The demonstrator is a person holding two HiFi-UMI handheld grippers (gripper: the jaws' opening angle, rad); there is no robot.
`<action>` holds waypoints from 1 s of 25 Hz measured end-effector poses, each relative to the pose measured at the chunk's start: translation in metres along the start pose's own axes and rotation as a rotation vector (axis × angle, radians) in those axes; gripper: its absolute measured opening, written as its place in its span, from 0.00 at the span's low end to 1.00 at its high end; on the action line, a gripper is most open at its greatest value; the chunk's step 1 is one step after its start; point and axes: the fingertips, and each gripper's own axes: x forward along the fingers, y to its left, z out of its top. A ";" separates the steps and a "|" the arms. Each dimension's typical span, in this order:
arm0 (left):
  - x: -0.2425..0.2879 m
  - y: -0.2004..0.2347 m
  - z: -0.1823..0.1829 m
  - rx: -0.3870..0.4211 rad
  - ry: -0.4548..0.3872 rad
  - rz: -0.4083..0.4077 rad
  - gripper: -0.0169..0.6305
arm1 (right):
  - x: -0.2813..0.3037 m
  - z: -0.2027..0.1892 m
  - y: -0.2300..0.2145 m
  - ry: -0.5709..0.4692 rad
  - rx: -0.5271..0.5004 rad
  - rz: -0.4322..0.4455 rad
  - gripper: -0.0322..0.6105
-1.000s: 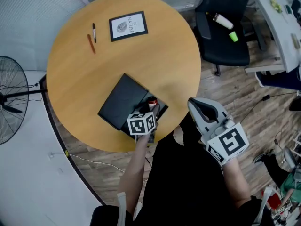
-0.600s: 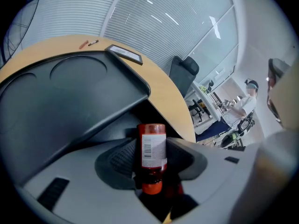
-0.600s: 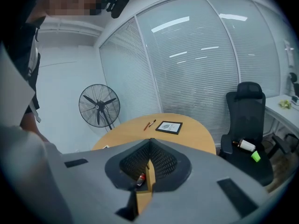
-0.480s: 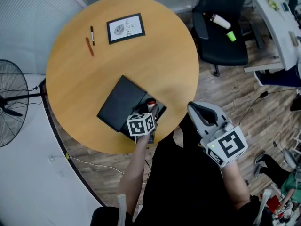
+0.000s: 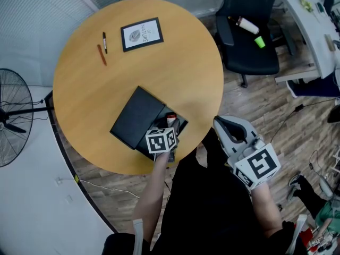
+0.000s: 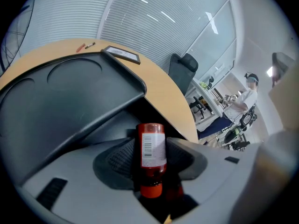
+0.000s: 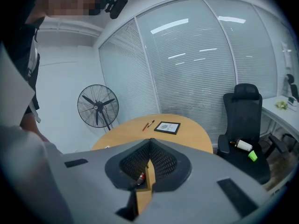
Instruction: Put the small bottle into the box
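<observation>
A framed picture [image 5: 142, 34] lies on the round desk [image 5: 175, 73] near a black pen [image 5: 105, 42] and an orange pen [image 5: 101, 54]. A fan [image 5: 10, 116] and an office chair [image 5: 249, 41] stand beside the desk.

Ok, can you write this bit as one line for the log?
left gripper: shut on bottle | bottle: at open box, not released | right gripper: shut, empty, off table

The small bottle [image 6: 152, 153] is red, with a white barcode label and a red cap. The left hand-held gripper [image 6: 150, 141] clamps it, cap towards the camera. The black box [image 5: 137, 116] lies open at the counter's [image 5: 159, 62] near edge, the bottle at its open tray.
</observation>
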 end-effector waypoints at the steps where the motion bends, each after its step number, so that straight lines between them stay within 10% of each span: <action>1: 0.000 0.000 -0.001 0.003 0.000 0.001 0.32 | -0.001 -0.001 0.001 0.000 0.000 -0.001 0.06; 25: -0.046 -0.020 0.018 0.107 -0.108 -0.009 0.32 | -0.023 0.000 0.017 -0.057 -0.025 -0.022 0.06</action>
